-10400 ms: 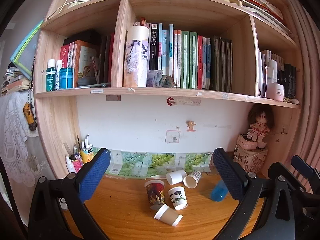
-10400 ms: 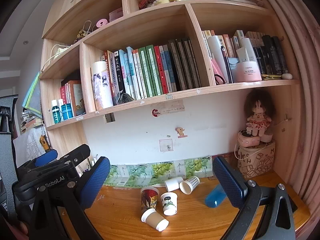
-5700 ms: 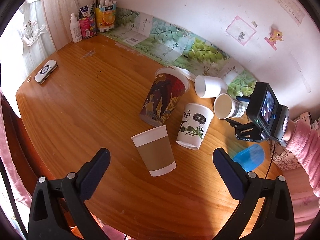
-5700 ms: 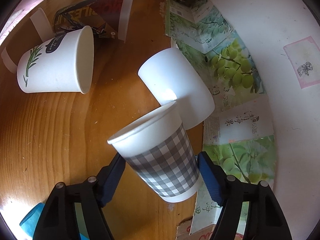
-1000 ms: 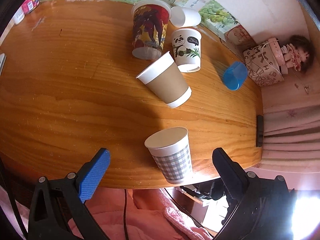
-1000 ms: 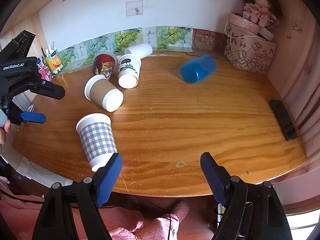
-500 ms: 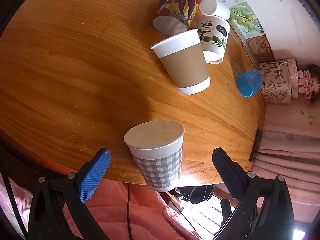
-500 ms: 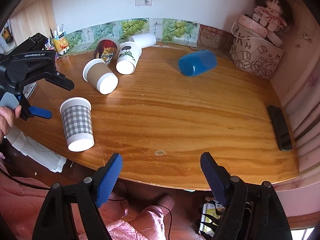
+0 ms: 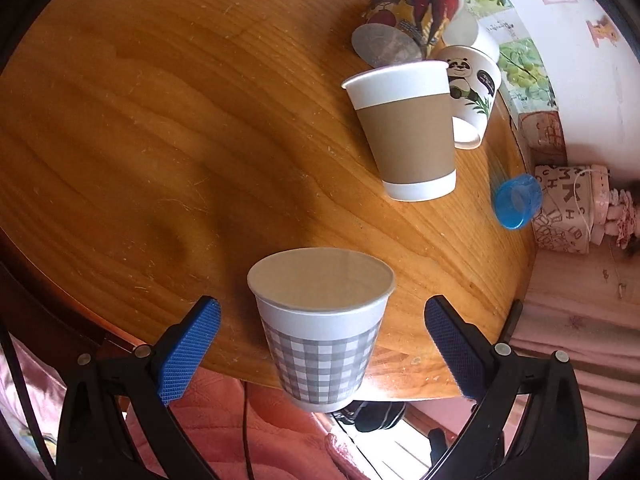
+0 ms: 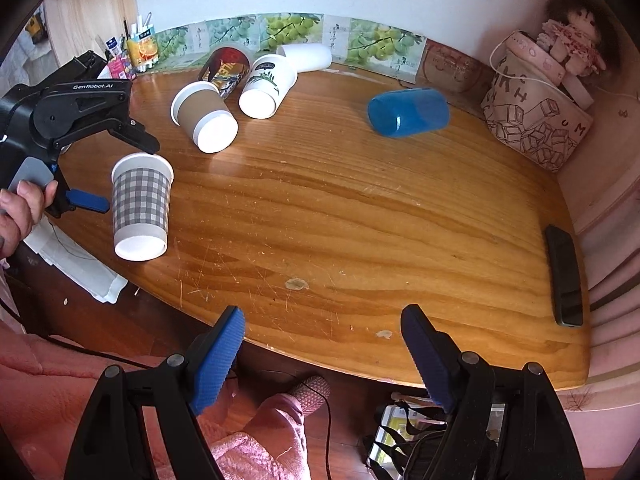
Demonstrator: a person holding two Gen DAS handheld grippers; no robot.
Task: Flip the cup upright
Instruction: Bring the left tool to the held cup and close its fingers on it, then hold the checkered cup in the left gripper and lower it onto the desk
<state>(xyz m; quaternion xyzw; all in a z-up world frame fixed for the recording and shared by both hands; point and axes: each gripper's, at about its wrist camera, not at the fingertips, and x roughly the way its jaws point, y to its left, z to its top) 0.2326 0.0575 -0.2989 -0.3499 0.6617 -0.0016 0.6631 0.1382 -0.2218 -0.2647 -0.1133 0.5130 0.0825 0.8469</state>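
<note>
- Checked cup [image 9: 320, 320] now upright at desk [image 9: 160, 140] edge, 6 o'clock, released.
- Left gripper [image 9: 320, 344] has closed in, wide, straddling it.
- Right gripper [image 10: 320, 352] wide, empty.
- Brown cup [image 9: 404, 136] at 1 o'clock lies unflipped.

The left gripper [image 9: 320, 336] is spread wide, its blue pads [image 9: 188, 352] well apart, gripped by the person's left hand [image 10: 18, 212] (thumb on the handle). The right gripper [image 10: 320, 360] gapes too.
</note>
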